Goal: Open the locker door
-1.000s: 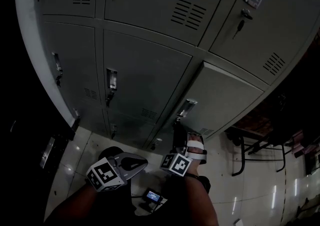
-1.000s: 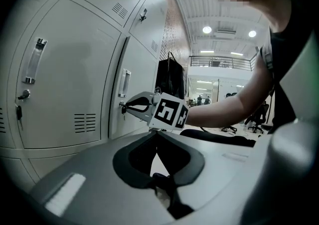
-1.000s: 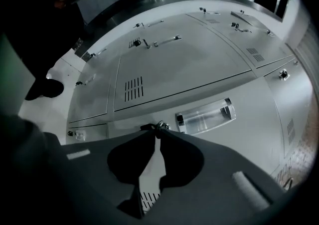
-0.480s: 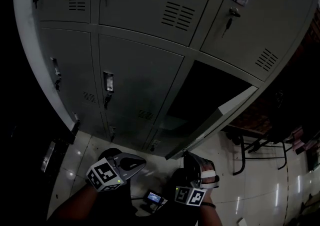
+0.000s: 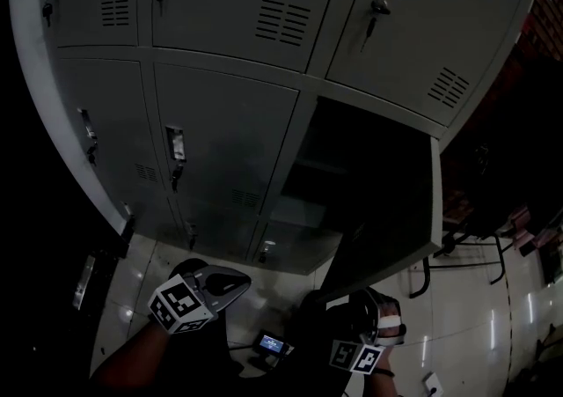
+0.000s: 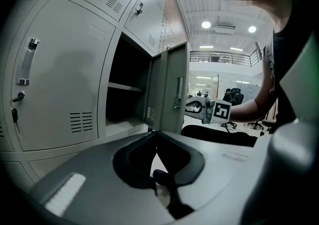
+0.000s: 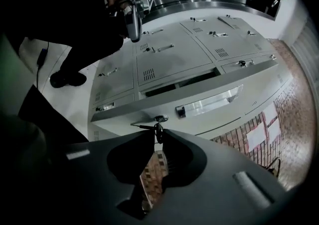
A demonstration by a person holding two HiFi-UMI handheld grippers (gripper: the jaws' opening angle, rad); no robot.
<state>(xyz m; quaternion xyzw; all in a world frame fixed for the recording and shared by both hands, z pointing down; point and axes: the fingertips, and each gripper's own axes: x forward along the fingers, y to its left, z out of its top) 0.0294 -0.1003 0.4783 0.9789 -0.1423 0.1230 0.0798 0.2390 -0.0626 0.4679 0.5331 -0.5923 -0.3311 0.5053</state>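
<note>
The grey locker door in the middle row stands swung wide, and its dark compartment with a shelf is exposed. My right gripper sits at the door's lower free edge. In the right gripper view its jaw tips pinch the key that hangs from the door's lock, just beside the metal handle. The left gripper view shows the door edge-on, with the right gripper at it. My left gripper hangs low at the left, away from the lockers, jaws together and empty.
Closed lockers with handles and keys surround the open one. A small lit device lies on the shiny floor by my feet. Metal furniture legs stand to the right, behind the open door.
The locker door went from shut to wide open. My right gripper travelled down and to the right with the door's edge. The left gripper stayed put.
</note>
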